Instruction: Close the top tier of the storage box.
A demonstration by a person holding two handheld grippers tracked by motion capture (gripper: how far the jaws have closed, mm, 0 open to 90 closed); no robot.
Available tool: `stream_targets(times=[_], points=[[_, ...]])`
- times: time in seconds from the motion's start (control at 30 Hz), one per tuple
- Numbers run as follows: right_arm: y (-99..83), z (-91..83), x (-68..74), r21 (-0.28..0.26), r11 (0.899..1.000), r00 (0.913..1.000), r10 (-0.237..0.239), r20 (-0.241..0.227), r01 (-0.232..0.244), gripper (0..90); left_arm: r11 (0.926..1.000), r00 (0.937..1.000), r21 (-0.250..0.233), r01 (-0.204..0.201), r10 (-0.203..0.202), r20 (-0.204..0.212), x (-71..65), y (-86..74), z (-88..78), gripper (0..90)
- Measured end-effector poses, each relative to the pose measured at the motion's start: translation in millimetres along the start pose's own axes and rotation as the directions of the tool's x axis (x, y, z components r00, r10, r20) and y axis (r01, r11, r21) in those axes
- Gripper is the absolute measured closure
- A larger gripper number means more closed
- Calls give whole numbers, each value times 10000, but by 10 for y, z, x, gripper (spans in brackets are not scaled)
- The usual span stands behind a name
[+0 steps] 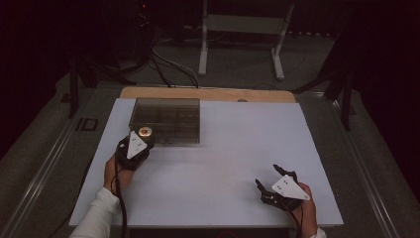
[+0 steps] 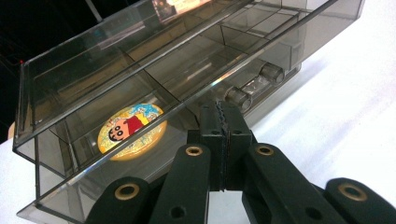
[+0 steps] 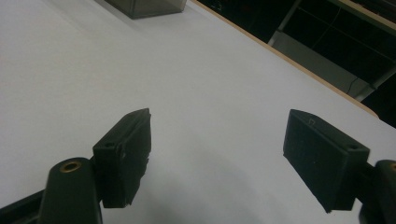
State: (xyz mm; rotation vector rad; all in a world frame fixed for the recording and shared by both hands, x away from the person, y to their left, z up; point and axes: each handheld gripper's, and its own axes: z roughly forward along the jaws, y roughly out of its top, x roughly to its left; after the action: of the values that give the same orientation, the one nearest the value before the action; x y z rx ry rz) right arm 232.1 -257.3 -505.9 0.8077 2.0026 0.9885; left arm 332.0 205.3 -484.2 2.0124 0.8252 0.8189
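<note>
A white sheet covers the worktop (image 1: 223,163), with a strip of bare wood showing along its far edge. Beyond it the room is dark: a grey floor, a bundle of cables trailing across it, and the pale legs of a frame stand (image 1: 237,44) near the back.

A smoky, see-through compartment box (image 1: 166,119) sits on the far left part of the worktop. Its lid is hinged up a little, and dividers split the inside into cells. In the near-left corner cell lies a round badge (image 2: 132,130) with a cartoon figure in a red shirt, flat on the box floor.

The left hand-held gripper (image 2: 223,122) has its jaws pressed together with nothing between them, the tips right at the front edge of the box, just under the lid's rim; whether they actually touch the plastic is hard to tell from this angle.

The right hand-held gripper (image 3: 217,154) rests near the near-right corner of the worktop, well apart from the box, its jaws spread wide over bare white surface, holding nothing.
</note>
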Motion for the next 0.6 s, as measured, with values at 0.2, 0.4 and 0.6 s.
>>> stream_targets(times=[0.2, 0.4, 0.6], points=[[4, 5, 8, -20, 10000, 10000, -1, 0, 1, 229, 10000, 10000, -14, -11, 11, -76, 14, 16, 35, 900], [1, 8, 9, 2, 10000, 10000, 33, 24, -33, 229, 10000, 10000, -17, 4, -4, -59, 21, 38, 65, 900], [2, 3, 5, -17, 10000, 10000, 89, 39, -89, 229, 10000, 10000, -29, -35, 34, -79, 22, 49, 91, 900]])
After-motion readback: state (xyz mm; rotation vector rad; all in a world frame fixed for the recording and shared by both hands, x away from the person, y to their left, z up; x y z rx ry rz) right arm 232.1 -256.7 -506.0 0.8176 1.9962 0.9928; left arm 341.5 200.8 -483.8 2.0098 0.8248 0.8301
